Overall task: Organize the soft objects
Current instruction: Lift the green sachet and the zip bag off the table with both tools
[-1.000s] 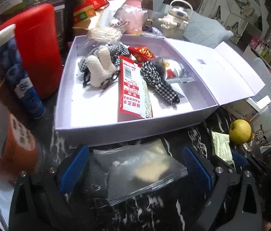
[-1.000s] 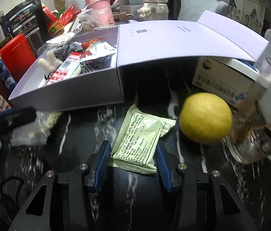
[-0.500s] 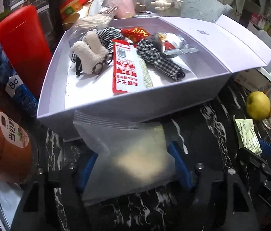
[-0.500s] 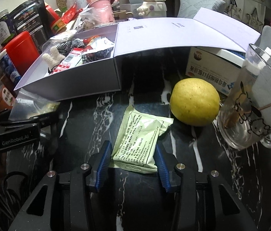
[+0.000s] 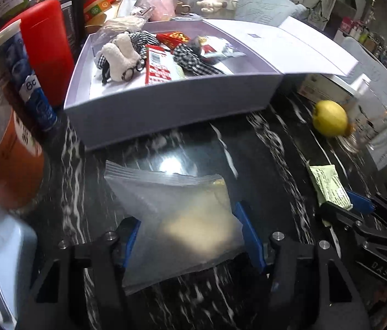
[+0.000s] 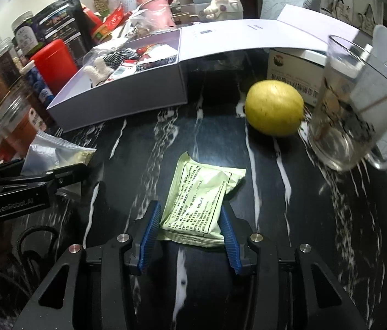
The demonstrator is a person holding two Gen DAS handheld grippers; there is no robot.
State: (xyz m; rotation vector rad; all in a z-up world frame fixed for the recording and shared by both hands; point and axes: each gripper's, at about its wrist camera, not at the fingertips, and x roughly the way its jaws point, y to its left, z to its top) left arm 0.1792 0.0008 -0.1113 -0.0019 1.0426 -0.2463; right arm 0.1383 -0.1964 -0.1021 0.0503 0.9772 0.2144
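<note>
Left wrist view — clear zip bag (image 5: 182,214) clamped between just-closing left gripper (image 5: 190,233) fingers.

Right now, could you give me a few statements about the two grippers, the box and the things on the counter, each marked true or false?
1. The left gripper holds a clear zip bag. True; its jaws have just been closing on it.
2. The right gripper holds the yellow fruit. False; it grips a green packet.
3. The box is shut. False; its lid lies open.
4. A glass mug stands beside the fruit. True.
</note>
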